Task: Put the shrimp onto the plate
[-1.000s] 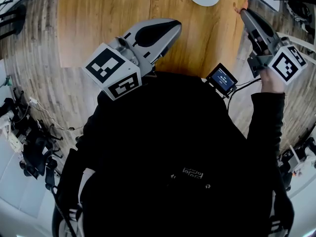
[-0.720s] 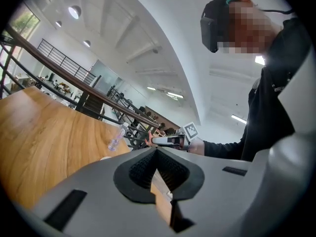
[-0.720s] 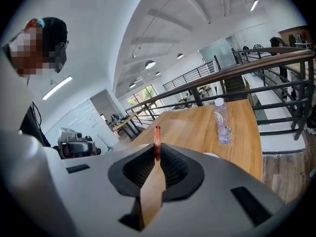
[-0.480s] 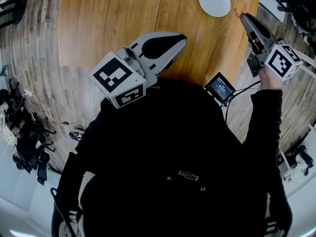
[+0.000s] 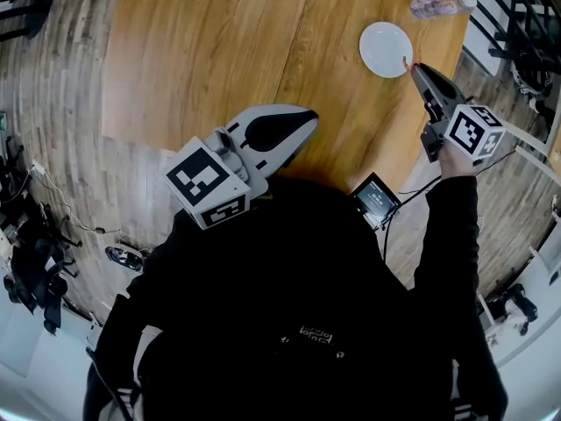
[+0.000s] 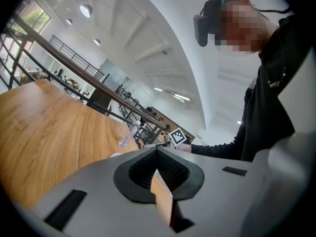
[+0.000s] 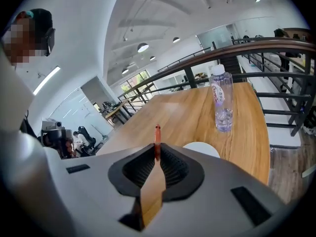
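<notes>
A small orange-red shrimp [image 7: 157, 138] sticks up out of my right gripper [image 7: 157, 154], whose jaws are shut on it. In the head view that right gripper [image 5: 415, 67] points at the near right rim of the white plate [image 5: 384, 47], with the shrimp [image 5: 405, 61] just at the rim. The plate [image 7: 202, 148] shows bare right behind the jaws. My left gripper [image 5: 296, 123] hangs over the table's near edge, far from the plate. In its own view the left gripper [image 6: 157, 153] is shut with nothing in it.
A clear plastic water bottle [image 5: 443, 3] lies on the wooden table [image 5: 219, 51] beyond the plate; it appears as a bottle [image 7: 221, 104] in the right gripper view. A small screen device [image 5: 375, 200] hangs at the person's chest. A railing [image 7: 256, 48] runs past the table's right side.
The right gripper has come down with the shrimp to the plate's rim. Plate and bottle have slid lower into the head view. The left gripper has barely shifted.
</notes>
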A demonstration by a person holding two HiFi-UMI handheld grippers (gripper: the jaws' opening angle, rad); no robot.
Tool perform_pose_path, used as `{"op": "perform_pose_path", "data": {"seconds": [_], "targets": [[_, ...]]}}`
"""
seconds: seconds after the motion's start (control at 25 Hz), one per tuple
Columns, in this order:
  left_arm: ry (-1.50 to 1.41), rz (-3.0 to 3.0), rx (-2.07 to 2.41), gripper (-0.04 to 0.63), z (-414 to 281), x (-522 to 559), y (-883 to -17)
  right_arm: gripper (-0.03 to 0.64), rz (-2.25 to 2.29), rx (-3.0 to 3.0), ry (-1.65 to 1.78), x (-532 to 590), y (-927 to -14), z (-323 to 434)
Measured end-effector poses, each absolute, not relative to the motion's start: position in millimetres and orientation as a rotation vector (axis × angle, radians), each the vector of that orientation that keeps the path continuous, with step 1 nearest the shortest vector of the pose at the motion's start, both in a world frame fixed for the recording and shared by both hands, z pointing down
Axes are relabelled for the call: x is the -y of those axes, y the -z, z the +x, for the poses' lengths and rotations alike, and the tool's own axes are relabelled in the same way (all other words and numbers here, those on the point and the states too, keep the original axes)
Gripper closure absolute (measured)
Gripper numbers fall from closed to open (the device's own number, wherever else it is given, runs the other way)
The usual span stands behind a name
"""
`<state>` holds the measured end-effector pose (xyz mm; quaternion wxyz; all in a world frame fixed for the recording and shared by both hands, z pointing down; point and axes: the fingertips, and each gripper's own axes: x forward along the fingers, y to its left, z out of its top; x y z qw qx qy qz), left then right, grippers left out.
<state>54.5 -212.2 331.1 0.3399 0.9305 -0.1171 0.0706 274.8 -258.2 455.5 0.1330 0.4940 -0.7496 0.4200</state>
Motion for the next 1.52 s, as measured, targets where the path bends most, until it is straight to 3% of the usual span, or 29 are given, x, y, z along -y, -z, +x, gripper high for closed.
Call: {"op": "perform_pose_path", "data": {"seconds": [0.72,1.52], "targets": [[-0.172,2.325,0.398,0.589,13,236,-369,0.568,1.338,1.859,-1.436,284,-611,283],[-0.158,2.286,0.467,0.589,4,232,-384,0.565,1.329,1.753,-1.306,289,-635,289]]}}
